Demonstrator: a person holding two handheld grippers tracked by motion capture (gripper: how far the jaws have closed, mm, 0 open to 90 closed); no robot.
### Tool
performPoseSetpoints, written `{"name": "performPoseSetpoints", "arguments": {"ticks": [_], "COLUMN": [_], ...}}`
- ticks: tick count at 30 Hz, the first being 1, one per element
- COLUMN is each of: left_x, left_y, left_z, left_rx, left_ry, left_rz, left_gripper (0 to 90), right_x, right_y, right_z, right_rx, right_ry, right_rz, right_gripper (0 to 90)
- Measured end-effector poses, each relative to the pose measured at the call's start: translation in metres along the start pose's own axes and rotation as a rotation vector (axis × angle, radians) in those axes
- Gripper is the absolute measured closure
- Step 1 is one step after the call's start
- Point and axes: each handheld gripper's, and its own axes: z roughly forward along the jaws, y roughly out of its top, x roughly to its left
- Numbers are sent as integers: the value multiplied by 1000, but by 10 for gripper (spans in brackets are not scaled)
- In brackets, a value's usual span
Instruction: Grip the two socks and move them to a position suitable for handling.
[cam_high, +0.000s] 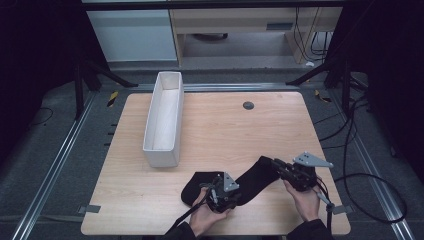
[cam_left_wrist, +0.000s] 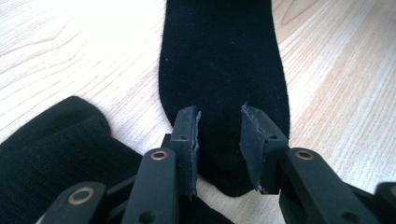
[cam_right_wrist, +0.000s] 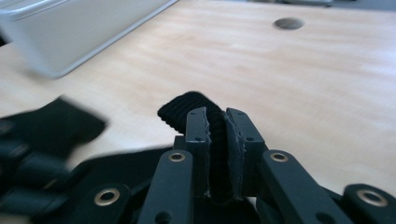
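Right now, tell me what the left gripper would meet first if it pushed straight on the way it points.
The left gripper would probably first meet the black sock, which lies between and ahead of its jaws on the table. Whether the pads already press the sock is unclear.

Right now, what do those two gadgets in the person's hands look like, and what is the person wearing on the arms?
Each hand carries a black two-jaw tool. The left gripper and right gripper have flat black pads on hinged black arms with brass-coloured rivets. In the high view each is topped by a grey three-cornered plate, and black cables trail off the table. The sleeves are dark.
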Motion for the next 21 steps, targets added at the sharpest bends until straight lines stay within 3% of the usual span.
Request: {"name": "performPoseSetpoints", "arguments": {"ticks": [11,16,18,21], "left_x": [1,1,1,2], "left_y": [0,1,1,2], "left_z": [0,1,1,0], "left_rx": [0,-5,-3,-4], "left_ry": [-9,-16,-14,-23], "left_rz": [1,0,3,-5], "left_gripper": [651,648,647,623], "right_x": [-35,-50,-52,-47], "right_y": [17,13,14,17], "right_z": [44,56,60,62], "right_rx": [25,54,77,38], "right_ry": [-146,-161,-166,-168], "right_rz": [22,59,46,4], "right_gripper": [795,794,780,672]}}
